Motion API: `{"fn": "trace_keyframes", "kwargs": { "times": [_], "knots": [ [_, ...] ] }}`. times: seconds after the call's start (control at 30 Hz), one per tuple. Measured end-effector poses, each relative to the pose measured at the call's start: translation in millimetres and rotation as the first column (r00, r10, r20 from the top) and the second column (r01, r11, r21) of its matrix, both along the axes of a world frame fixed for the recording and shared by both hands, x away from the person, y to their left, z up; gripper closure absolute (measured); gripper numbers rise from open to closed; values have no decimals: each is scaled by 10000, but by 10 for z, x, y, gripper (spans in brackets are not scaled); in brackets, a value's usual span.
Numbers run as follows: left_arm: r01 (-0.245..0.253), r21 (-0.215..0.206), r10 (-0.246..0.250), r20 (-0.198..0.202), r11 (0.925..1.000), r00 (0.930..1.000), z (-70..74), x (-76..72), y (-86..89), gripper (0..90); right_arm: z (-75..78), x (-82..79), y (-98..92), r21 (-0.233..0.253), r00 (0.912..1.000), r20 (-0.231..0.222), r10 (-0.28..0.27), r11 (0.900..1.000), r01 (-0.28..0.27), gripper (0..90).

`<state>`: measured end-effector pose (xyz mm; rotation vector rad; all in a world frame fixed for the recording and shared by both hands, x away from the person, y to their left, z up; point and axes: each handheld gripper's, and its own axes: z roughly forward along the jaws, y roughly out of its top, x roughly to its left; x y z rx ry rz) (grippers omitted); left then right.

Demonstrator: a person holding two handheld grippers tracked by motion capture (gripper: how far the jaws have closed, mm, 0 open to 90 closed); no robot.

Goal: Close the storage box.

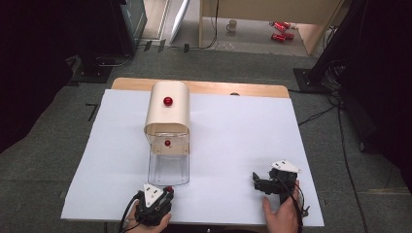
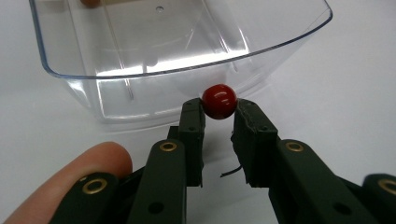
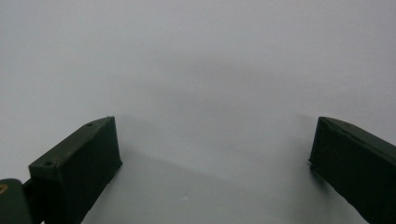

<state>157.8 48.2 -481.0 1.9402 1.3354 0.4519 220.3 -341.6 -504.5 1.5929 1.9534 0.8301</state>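
I have the left tool [image 2: 219,116] clenched on a red ball [image 2: 218,101], pinched between its two tips at the near edge of the bench [image 1: 243,145], left of centre. The ball sits just in front of the clear tray [image 2: 187,46], near its curved front wall; contact I cannot tell. The tray projects from a cream housing [image 1: 167,109] bearing a red knob [image 1: 167,101]. My right tool [image 1: 265,183] rests at the near right, jaws spread wide, grasping nothing
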Motion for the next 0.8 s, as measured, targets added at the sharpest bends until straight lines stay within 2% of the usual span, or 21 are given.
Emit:
{"fn": "trace_keyframes", "kwargs": {
  "times": [0.17,0.47,0.8],
  "knots": [
    [21,-37,-20,103,10000,9999,60,8,7,748,0,0,0,1,10000,-3,-2,10000,2,15],
    [-67,-121,71,335,9999,9994,180,145,34,751,0,0,0,0,10000,-4,-2,10000,2,15],
    [-93,-71,95,300,9999,9995,197,320,42,751,0,0,0,-1,10000,-3,-1,10000,1,15]
  ]
}}
